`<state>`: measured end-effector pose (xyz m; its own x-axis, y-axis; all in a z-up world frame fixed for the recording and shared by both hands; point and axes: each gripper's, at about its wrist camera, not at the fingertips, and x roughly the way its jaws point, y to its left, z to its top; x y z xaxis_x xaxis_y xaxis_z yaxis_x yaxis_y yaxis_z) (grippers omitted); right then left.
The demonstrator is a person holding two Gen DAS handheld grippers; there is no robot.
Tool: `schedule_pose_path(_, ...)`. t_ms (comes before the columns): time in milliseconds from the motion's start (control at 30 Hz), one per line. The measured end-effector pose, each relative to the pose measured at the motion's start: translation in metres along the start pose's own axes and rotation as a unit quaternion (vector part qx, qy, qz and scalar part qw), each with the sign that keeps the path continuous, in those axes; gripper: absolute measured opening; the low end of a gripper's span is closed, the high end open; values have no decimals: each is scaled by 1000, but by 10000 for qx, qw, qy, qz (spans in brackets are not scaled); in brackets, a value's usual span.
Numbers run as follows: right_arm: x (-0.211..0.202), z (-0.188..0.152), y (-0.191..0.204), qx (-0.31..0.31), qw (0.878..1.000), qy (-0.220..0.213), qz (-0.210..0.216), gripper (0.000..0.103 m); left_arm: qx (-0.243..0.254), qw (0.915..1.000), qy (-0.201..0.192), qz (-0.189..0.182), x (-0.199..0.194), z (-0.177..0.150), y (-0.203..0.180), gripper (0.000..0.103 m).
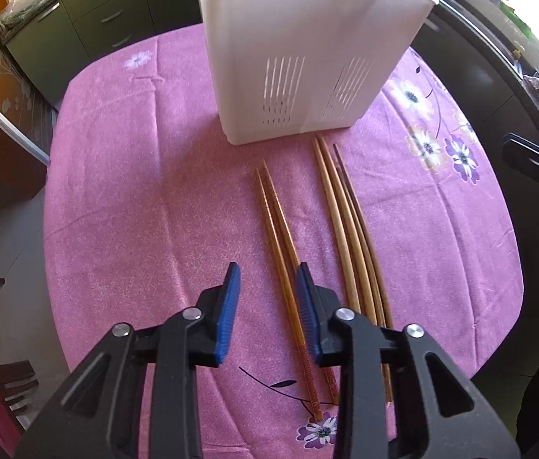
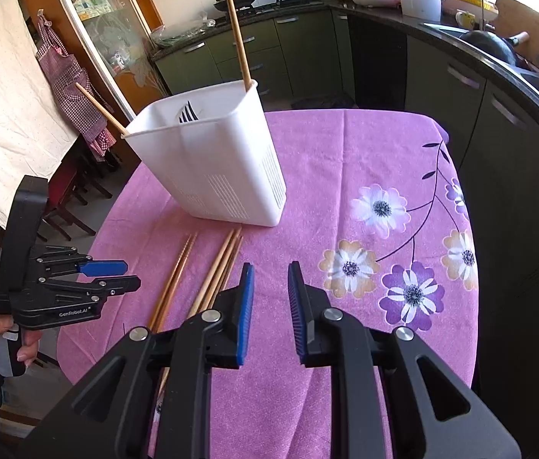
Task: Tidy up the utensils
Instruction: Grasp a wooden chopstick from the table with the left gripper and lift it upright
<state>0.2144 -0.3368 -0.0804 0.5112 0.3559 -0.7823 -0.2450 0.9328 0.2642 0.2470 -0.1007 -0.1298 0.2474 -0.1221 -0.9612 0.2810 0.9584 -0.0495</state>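
On pink cloth (image 1: 135, 191): brown chopsticks (image 1: 275, 222); paler trio (image 1: 340, 222) | left claw (image 1: 267, 287) spread; right claw (image 2: 270, 287) spread, empty

The black plastic left gripper (image 2: 111, 276), seen from the right wrist camera, has white words on its side. One says "GenRobot.AI". A small label at its back end (in tiny letters) seems to say "Data Acquisition System". No other words can be read.
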Motion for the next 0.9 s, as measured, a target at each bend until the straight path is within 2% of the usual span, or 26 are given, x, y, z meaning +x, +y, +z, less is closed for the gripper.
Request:
schedule_pose_path(167, 8, -4, -7, 33, 9999, 100, 67, 19, -81, 9995, 306, 90, 24, 6, -3, 24)
schedule_pose_path(300, 11, -2, -8, 78, 9997, 135, 172, 21, -128, 9987, 473, 140, 36, 10, -5, 19)
schedule_pose_path(667, 12, -5, -14, 178, 9993, 183, 284, 21, -116, 9972, 682, 282, 52, 19, -12, 16)
schedule_pose_path(900, 8, -6, -18, 214, 9992, 171, 283, 21, -184, 9955, 890, 253, 57, 28, -16, 7)
